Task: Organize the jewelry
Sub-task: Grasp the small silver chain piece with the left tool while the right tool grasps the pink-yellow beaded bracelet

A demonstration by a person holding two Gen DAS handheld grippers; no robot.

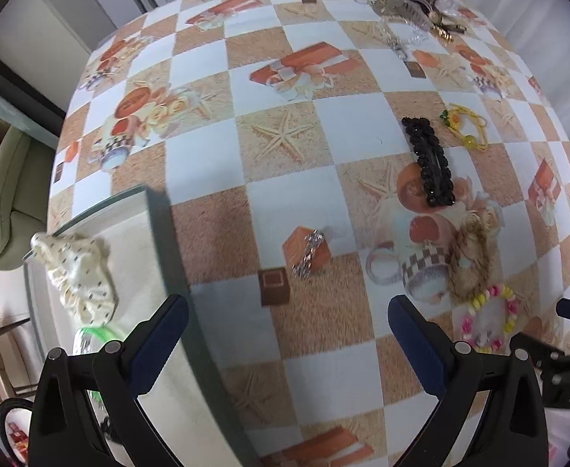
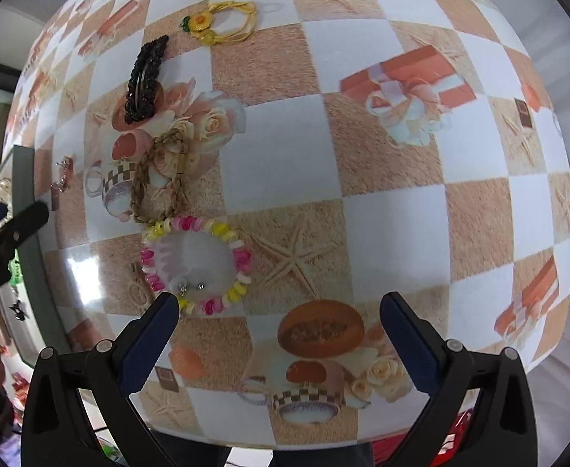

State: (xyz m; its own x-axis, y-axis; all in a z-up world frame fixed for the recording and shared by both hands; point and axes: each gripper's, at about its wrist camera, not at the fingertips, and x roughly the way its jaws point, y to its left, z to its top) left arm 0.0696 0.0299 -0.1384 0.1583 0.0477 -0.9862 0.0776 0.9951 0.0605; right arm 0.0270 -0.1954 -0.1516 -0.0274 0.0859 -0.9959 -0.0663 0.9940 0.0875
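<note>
tablecloth (image 2: 285, 148): tan-white checks | hair clip (image 2: 145, 81): black | bead bracelet (image 2: 242, 257): pink-yellow-white

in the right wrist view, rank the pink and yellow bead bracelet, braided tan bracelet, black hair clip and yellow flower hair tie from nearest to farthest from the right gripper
1. Pink and yellow bead bracelet, touching the left fingertip of the open right gripper.
2. Braided tan bracelet, just beyond the beads, to the left.
3. Black hair clip, farther up on the left.
4. Yellow flower hair tie, farthest, near the top of the view.
</note>
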